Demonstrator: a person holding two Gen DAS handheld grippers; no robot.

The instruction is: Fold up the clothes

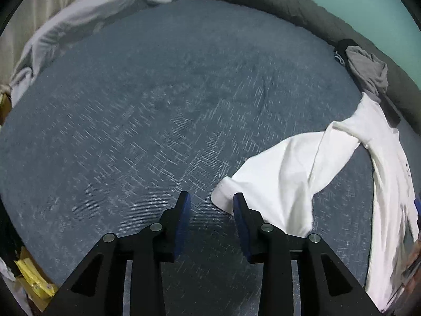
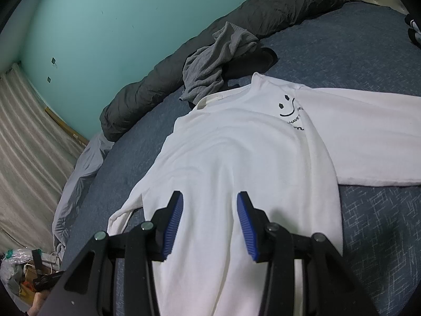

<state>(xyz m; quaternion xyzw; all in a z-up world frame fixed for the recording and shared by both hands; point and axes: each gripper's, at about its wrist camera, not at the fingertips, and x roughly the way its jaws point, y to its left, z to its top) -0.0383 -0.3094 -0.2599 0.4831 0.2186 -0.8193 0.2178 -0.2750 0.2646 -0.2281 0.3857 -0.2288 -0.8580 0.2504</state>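
Observation:
A white long-sleeved shirt (image 2: 236, 158) with a small black smiley print lies face up on the blue bed (image 2: 329, 39), one sleeve stretched to the right. My right gripper (image 2: 209, 200) is over the shirt's lower body, its blue pads apart, with the cloth lying flat beneath them. In the left wrist view the shirt's other sleeve (image 1: 284, 173) runs out across the bed. My left gripper (image 1: 211, 200) is open and holds nothing. Its right fingertip (image 1: 238, 202) is at the cuff's edge, and bare bed shows between the pads.
A crumpled grey garment (image 2: 218, 60) lies above the shirt's collar, against a rolled dark duvet (image 2: 263, 8) along the teal wall. A pale sheet (image 1: 79, 21) is bunched at the bed's far left. Clutter and yellow packets (image 1: 31, 276) sit off the bed's edge.

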